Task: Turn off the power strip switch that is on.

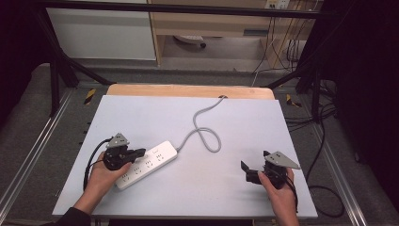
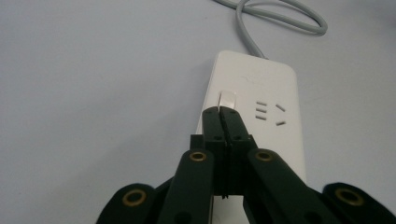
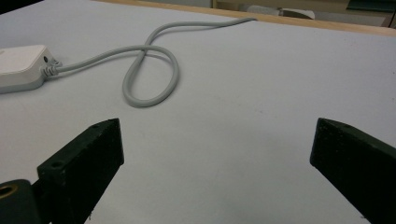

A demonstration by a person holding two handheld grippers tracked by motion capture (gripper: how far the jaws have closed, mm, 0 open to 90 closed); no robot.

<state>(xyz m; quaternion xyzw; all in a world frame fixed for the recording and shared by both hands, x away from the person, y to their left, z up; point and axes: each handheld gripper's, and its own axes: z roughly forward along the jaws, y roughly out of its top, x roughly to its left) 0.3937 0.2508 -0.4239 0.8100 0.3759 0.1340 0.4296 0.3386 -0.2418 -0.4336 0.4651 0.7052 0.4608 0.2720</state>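
Note:
A white power strip (image 1: 147, 165) lies at an angle on the left half of the grey table top (image 1: 226, 117). Its grey cable (image 1: 207, 136) loops once and runs to the far edge. My left gripper (image 1: 140, 152) is over the strip with its jaws shut together and nothing between them. In the left gripper view, the left gripper (image 2: 220, 110) has its tips at the near edge of the white rocker switch (image 2: 227, 99) on the power strip (image 2: 266, 84). My right gripper (image 1: 247, 171) hovers low at the table's right front. In the right gripper view, the right gripper (image 3: 215, 140) stands wide open and empty.
The cable (image 3: 149, 74) forms a loop in the middle of the table, left of the right gripper. A wooden strip (image 1: 188, 90) borders the far edge. Black frame bars (image 1: 61, 66) and loose floor cables (image 1: 324, 141) flank the table.

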